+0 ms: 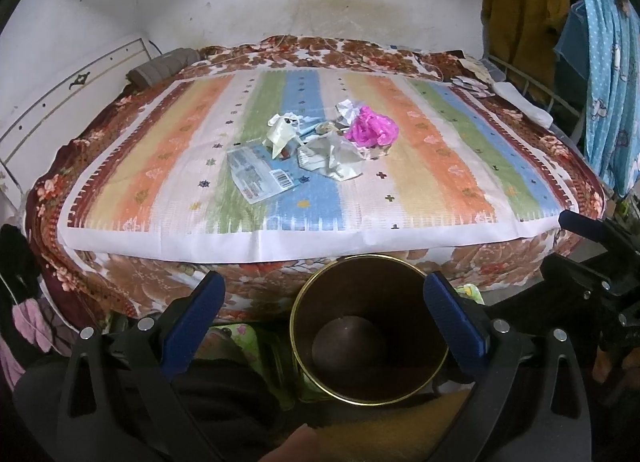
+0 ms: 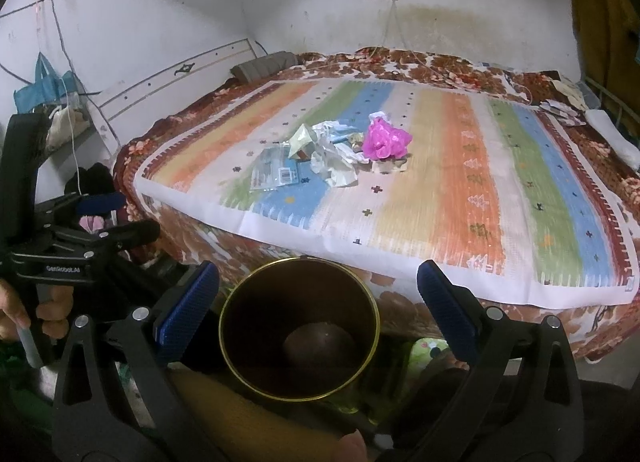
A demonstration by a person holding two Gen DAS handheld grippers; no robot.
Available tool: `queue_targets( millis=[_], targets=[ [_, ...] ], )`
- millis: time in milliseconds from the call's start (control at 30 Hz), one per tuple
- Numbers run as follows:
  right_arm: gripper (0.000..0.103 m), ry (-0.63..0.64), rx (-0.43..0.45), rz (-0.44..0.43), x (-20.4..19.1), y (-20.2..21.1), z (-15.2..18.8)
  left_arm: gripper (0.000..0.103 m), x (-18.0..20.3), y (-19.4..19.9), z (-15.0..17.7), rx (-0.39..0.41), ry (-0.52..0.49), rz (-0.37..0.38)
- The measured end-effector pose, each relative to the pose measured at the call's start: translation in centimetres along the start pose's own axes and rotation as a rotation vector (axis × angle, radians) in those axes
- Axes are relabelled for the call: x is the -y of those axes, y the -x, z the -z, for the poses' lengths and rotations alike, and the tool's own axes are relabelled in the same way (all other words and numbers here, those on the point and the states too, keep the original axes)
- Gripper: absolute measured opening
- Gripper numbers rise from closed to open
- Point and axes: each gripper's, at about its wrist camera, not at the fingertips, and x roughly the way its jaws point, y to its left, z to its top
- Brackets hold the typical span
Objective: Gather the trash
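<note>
A pile of trash lies mid-bed on the striped mat: a pink plastic bag, crumpled white paper, a pale wrapper and a flat barcode package. A dark round bin with a gold rim stands on the floor in front of the bed. My left gripper is open and empty above the bin. My right gripper is open and empty above the bin too. The left gripper also shows at the left of the right wrist view.
The bed with a floral blanket fills the middle. A headboard leans at the left wall. Clothes and a blue curtain hang at the right, by a metal rail. Cloth and bags lie on the floor at the left.
</note>
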Motion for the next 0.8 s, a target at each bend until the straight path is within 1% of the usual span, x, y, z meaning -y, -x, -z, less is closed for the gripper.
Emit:
queue_targets(
  millis=[367,433,500,533,633,733,800],
  targets=[
    [0.095,0.004,-0.004,0.002,-0.4,-0.3,0.0,0.097,-0.5,-1.0,-0.1,-0.021,0.019,0.014],
    [0.095,0.003,-0.006,-0.005,-0.4,-0.4,-0.1,0.097,-0.7,-1.4,-0.1,-0.038,0.046,0.012],
    [0.095,0.006,-0.01,-0.01,-0.6,-0.6,-0.4,0.097,-1.3,-1.7,-0.4,-0.056,0.085,0.048],
    [0.095,0.006,-0.014,-0.014,-0.5,-0.8,-0.5,0.097,-1.4,-1.8,-0.6,-0.053,0.088,0.05],
    [0.094,0.011,-0.029,-0.027,-0.5,-1.3,-1.3,0.097,-2.0,-2.2,-1.4,-0.024,0.072,0.01],
    [0.095,0.026,-0.032,-0.02,-0.5,-1.7,-2.1,0.097,-3.2,-3.2,-2.5,-0.045,0.117,0.021],
    [0.094,0.036,-0.038,-0.02,-0.4,-2.2,-3.0,0.097,-4.1,-3.7,-3.6,-0.039,0.139,0.018]
  ],
)
